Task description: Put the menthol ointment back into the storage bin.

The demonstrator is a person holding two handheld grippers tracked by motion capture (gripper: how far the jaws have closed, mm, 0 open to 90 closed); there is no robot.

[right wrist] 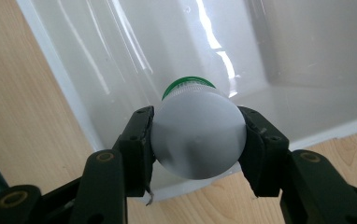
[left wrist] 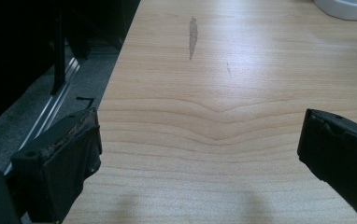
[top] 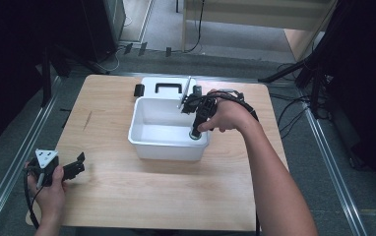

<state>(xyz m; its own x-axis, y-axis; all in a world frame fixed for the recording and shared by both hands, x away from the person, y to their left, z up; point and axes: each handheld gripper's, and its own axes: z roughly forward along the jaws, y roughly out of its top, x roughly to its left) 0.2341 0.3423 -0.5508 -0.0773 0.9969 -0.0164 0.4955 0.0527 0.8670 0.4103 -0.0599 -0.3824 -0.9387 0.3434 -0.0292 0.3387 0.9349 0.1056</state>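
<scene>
On a pale wooden table (top: pixel 127 196), one white plastic bin (top: pixel 146 129) sat near the middle, and everything else is placed from it. Well to the left of the bin and nearer the person, at the table's front left corner, a hand held the left gripper (top: pixel 78 166) just above the wood. Its own view showed the two black jaws standing wide apart with nothing between them, bare wood grain ahead, a dark streak (left wrist: pixel 193 37) in the surface, and a corner of the bin at the top right. That view also showed the table's left edge, with grey floor and a metal rail beyond. Much open tabletop lay between this gripper and the bin.

Behind the bin, touching its far side, one white lid (top: pixel 166 87) with a black handle lay flat. At the bin's right front corner, the right gripper (top: pixel 196 133) pointed down into it. Its view showed what the high view could not: one white bottle (right wrist: pixel 198 135) with a green cap (right wrist: pixel 187 85), clamped between the two jaws, cap end towards the bin's floor, just inside the rim.
</scene>
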